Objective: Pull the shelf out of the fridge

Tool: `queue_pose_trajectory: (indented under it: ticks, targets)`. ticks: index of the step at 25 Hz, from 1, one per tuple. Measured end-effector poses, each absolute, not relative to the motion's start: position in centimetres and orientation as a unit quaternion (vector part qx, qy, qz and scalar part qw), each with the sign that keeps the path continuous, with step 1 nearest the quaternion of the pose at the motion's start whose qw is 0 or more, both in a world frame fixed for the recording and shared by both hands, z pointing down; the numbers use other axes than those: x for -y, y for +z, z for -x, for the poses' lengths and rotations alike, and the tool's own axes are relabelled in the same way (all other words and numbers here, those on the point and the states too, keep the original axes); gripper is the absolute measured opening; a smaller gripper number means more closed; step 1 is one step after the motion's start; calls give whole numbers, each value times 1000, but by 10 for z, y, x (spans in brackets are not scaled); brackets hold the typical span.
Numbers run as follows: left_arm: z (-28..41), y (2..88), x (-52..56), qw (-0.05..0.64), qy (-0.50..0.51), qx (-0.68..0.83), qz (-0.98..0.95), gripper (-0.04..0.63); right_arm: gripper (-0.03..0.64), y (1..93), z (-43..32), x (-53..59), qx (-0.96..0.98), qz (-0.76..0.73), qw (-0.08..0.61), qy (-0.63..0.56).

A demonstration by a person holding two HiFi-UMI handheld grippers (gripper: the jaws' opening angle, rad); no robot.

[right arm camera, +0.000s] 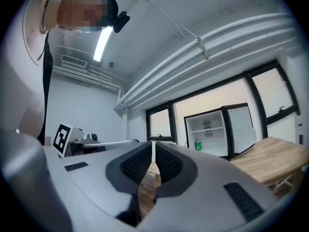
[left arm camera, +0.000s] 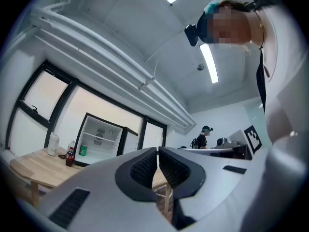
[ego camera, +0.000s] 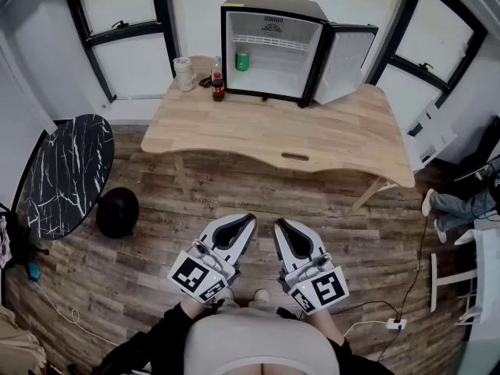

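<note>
A small black fridge stands at the back of the wooden table, its door swung open to the right. Inside, a white wire shelf spans the upper part, and a green can sits on the fridge floor. Both grippers are held close to the person's body, far from the table. My left gripper and my right gripper are shut with nothing between their jaws. The fridge also shows in the left gripper view and in the right gripper view.
A cola bottle, a clear bottle and a white cup stand left of the fridge. A round black marble table and a dark ball sit at the left. Another person's legs show at the right; cables lie on the floor.
</note>
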State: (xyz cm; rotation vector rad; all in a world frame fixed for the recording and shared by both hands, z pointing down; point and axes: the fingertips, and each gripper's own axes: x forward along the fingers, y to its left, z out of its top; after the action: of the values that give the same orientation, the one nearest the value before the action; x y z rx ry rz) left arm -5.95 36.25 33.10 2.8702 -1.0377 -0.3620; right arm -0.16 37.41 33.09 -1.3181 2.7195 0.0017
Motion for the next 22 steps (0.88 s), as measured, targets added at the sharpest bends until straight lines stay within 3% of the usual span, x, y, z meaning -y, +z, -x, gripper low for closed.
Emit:
queue_pose_trajectory:
  ticks: [22]
  targets:
    - [77,333,-366,39,-120,326,-937,17,44,336,14,-378,-884,463,71,1]
